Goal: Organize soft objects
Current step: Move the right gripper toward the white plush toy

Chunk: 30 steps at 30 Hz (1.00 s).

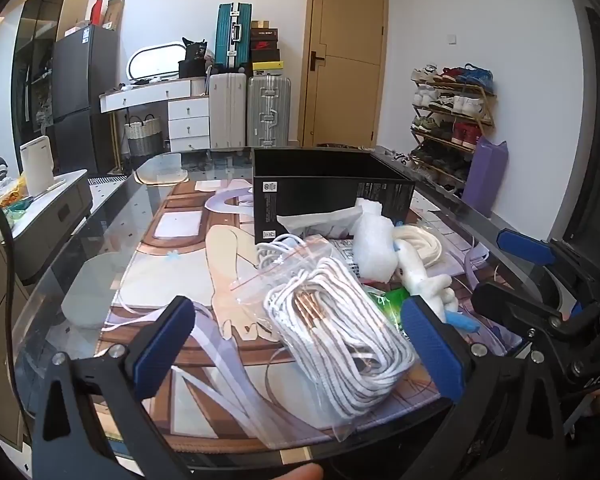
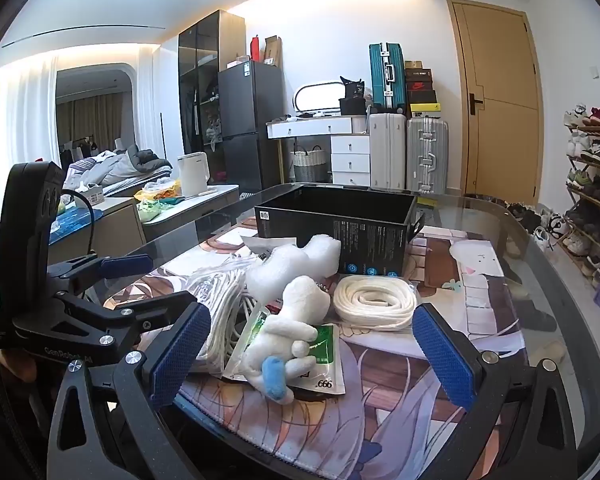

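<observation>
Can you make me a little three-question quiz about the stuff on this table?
1. True or false: the black box is open at the top.
2. What lies under the white plush toy?
A. a green-printed packet
B. a shoe
C. a red book
3. Fill in: the white cord in the clear zip bag sits in front of the left gripper, whose jaws stand ____.

Key: 1 true; 2 A; 3 open. The right gripper is open too, and the loose rope coil lies beside the toy.
</observation>
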{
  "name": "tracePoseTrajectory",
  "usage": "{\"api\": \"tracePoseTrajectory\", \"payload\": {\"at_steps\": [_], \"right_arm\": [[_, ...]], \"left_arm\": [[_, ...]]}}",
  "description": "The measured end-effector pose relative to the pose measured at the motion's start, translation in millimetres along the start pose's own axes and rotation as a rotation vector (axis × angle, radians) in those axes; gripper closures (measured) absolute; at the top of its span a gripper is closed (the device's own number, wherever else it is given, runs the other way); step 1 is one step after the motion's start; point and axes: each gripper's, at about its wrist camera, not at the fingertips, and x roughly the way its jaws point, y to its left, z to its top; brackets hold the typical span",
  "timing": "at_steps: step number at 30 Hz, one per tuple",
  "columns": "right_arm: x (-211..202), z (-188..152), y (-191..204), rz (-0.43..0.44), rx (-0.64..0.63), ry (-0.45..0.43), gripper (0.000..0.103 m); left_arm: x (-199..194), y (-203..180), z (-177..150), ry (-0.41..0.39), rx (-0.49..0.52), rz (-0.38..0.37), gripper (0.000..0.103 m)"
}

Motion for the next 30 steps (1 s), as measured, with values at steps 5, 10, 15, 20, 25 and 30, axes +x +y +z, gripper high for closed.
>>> {"api": "tracePoseTrajectory", "payload": {"at_steps": [5,10,15,20,25,30], "right_arm": [[1.8,0.5,-0.6,-0.009,-0.003,0.002,0.001],[1.6,-1.5,2.2,-0.006,-0.006,0.005,0.001],[2.1,-1.6,1.5,-0.008,-0.005,0.0,0.001],[-0.7,-0.2,1.3,-0.003,-0.006,-0.001,0.0],[2.5,-0.5,0.6,0.004,-0.006,0.005,0.001],[5.0,-1.4,2.0,0.001,-0.016,0.011,0.0]], "left_arm": [[-0.8,0.3,-3.1,-0.016,0.006,0.026,0.0],[-2.5,3.3,2.5,-0.038,-0.005,0.015,0.0],[-1.8,1.7,3.3,-0.042,-0.005,0.009,0.0],[-1.8,0.4,3.5,-0.041,0.006,0.014,0.0],[-3.6,-0.7,3.3,-0.042,0.014,0.017,0.0],[-4.5,-2.1,3.8,-0.045,0.022,0.023,0.0]]}}
